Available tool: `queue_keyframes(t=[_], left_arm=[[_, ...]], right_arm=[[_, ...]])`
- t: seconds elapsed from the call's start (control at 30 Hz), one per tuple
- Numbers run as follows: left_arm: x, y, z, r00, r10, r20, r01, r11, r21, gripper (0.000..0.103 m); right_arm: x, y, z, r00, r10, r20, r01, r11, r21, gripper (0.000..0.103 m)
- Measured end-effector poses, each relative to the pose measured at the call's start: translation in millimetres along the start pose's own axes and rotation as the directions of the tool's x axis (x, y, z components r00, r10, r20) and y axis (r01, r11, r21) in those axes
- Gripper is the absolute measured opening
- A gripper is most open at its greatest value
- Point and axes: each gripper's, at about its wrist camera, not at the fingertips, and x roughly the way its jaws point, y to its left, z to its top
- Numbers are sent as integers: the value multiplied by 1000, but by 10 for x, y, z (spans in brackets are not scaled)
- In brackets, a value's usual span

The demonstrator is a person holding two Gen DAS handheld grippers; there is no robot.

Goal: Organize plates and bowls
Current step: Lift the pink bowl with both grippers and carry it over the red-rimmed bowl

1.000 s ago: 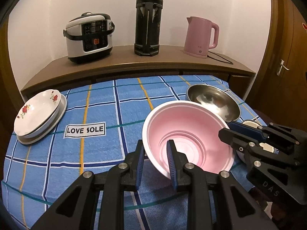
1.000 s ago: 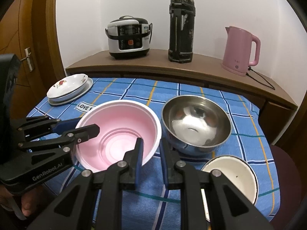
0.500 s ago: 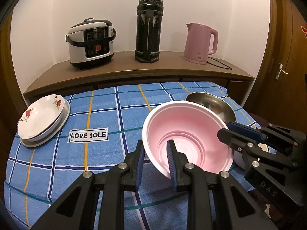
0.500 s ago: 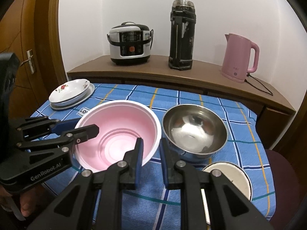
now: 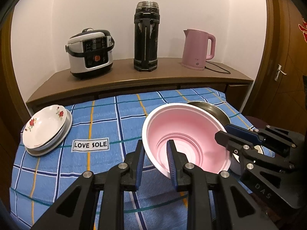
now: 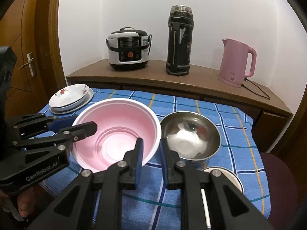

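Pink bowl point(image 5: 188, 134): held up off the tabletop point(image 5: 57, 164), tilted a bit, pinched at the rim from two sides
Left hand-held gripper point(image 5: 155, 157): clamped on the pink bowl's near rim, one finger inside and one outside
Right hand-held gripper point(image 6: 150, 151): same deal, clenched on the rim on the side nearest the steel bowl
Steel bowl point(image 6: 191, 134): sitting on the blue checked cloth just beside the pink one (looks empty, just glare inside)
White enamel bowl point(image 6: 228, 176): near edge of the tabletop, mostly hidden behind the right gripper
Plates point(image 5: 46, 128): flowered dish stacked on other plates at the far left corner
Shelf behind point(image 5: 134, 72): rice cooker point(image 5: 90, 53), black flask point(image 5: 146, 36), pink kettle point(image 5: 197, 49)
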Motion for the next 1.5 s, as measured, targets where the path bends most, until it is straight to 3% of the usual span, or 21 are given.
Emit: queue_keyframes(t=[0.57,1.13,1.5], left_arm=[[19,-264,268,999,-6,34,4,997,71,25],[185,-596,614,995,-65,77,55,991,123,25],[560,-646,586,996,-87,14,85,991,105,25]], right_arm=[[-91,-292,152,998,-52,28,51,998,37,18],[4,-657,249,993,-114,-7,114,992,55,18],[183,-871,245,990,-137,-40,140,987,79,18]])
